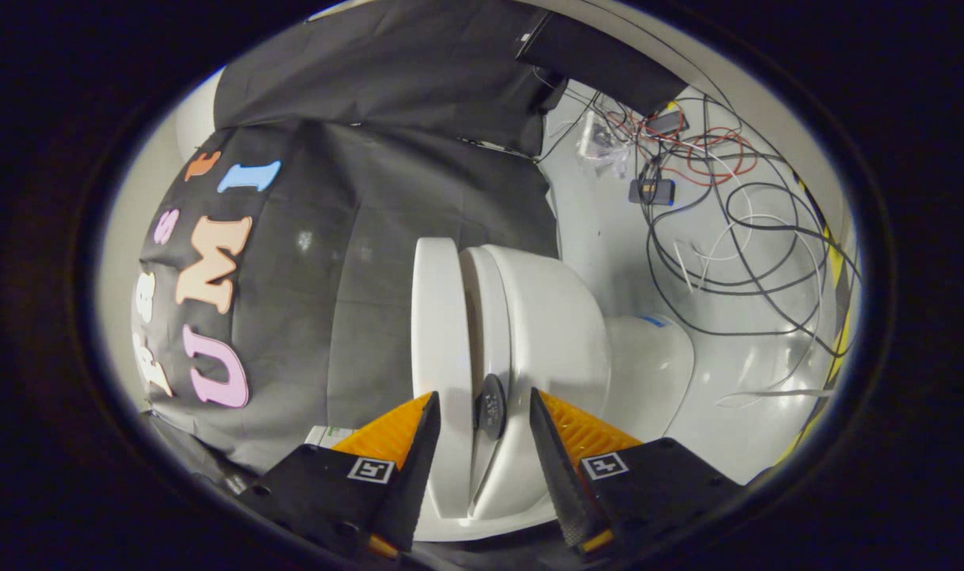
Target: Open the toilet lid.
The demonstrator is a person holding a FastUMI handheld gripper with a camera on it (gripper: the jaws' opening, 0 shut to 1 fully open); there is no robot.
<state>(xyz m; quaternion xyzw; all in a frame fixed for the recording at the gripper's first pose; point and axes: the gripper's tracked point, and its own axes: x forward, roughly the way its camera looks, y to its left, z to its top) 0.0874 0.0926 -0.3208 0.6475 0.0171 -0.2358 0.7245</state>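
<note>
Seen from the gripper view, the gripper (482, 444) is rolled sideways, its fingers (418, 444) spread apart and gripping nothing. The white toilet lid (441, 349) runs edge-on between them, its long axis stretching straight ahead, hugging the left finger, with the seat (488, 317) and bowl (557, 333) alongside. A dark bumper (491, 406) sits in the gap beside it. Loose cables (736, 238) sprawl on the floor beyond.

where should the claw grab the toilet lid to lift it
Probably at the front rim of the toilet lid, the thin slab just ahead of the open claw. A narrow gap separates it from the seat, with a dark bumper in it. Come from the front edge, one finger in that gap, the other on the lid's outer face.
</note>
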